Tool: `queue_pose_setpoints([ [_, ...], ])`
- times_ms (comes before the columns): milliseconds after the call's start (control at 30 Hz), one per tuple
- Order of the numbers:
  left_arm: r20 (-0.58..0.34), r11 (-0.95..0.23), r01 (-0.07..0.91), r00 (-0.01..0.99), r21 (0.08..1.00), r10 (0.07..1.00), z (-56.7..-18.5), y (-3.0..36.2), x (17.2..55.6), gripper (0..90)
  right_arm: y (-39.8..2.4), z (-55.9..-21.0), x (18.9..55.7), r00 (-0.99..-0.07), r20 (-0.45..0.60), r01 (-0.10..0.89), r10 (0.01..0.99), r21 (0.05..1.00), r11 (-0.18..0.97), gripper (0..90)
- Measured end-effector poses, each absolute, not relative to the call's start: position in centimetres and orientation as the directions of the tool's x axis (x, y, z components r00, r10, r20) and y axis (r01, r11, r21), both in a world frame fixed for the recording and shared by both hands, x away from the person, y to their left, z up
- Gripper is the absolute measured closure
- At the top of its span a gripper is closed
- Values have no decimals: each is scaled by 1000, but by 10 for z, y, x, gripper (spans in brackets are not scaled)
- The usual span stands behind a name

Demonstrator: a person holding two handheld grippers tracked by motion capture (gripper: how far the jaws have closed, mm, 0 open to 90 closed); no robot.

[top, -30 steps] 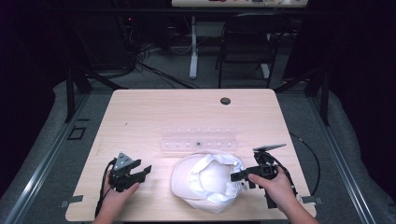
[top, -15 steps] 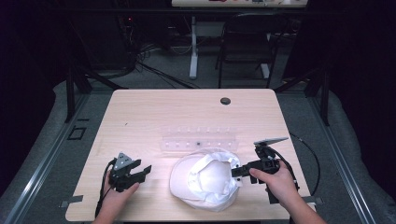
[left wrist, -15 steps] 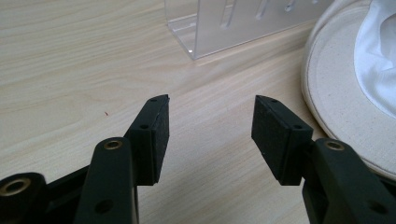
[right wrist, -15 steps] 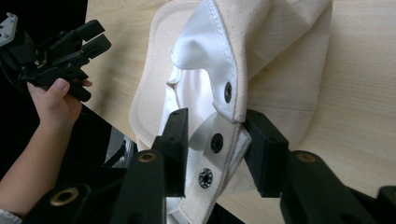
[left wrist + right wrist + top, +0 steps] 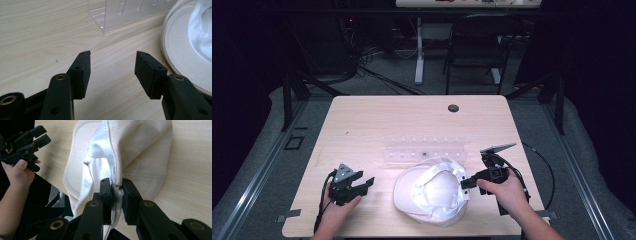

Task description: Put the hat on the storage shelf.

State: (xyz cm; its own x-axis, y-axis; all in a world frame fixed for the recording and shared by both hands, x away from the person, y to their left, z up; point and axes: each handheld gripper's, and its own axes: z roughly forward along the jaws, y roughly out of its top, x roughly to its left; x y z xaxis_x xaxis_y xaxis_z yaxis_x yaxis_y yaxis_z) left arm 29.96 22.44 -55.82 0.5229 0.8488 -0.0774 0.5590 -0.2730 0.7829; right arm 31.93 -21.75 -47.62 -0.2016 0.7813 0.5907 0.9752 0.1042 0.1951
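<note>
A cream cloth cap [image 5: 432, 192] with a white lining lies upside down near the table's front edge. In the right gripper view the cap [image 5: 140, 152] has its rim pinched between my right gripper's [image 5: 117, 195] jaws, which have just been closing onto it. From above, that right gripper [image 5: 466, 183] meets the cap's right edge. My left gripper [image 5: 366, 183] rests at the front left, a short way from the cap, jaws apart. Between the left gripper's [image 5: 112, 67] pads there is bare wood, and the cap's brim [image 5: 180, 57] lies off to their right.
A clear plastic rack [image 5: 424, 150] stands just behind the cap, also seen as the clear rack [image 5: 127, 12] ahead of the left jaws. A small dark round hole [image 5: 453, 108] sits near the table's far edge. Cables trail off both front corners.
My right gripper has closed on the cap's right rim and lifted it slightly, reshaping the cap. The left gripper has stayed put.
</note>
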Motion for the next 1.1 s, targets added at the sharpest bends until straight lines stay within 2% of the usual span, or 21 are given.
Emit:
queue_pose_setpoints([
  [33,-79,-271,560,521,783,850,-558,224,299,469,-215,-476,319,-179,591,977,787,202,70,805],
  [400,-79,-271,559,522,783,849,-558,224,299,469,-211,-457,325,-210,548,971,810,210,109,812],
  [1100,-75,-276,555,527,784,847,-558,223,299,470,-207,-425,334,-210,518,969,829,221,107,815],
])
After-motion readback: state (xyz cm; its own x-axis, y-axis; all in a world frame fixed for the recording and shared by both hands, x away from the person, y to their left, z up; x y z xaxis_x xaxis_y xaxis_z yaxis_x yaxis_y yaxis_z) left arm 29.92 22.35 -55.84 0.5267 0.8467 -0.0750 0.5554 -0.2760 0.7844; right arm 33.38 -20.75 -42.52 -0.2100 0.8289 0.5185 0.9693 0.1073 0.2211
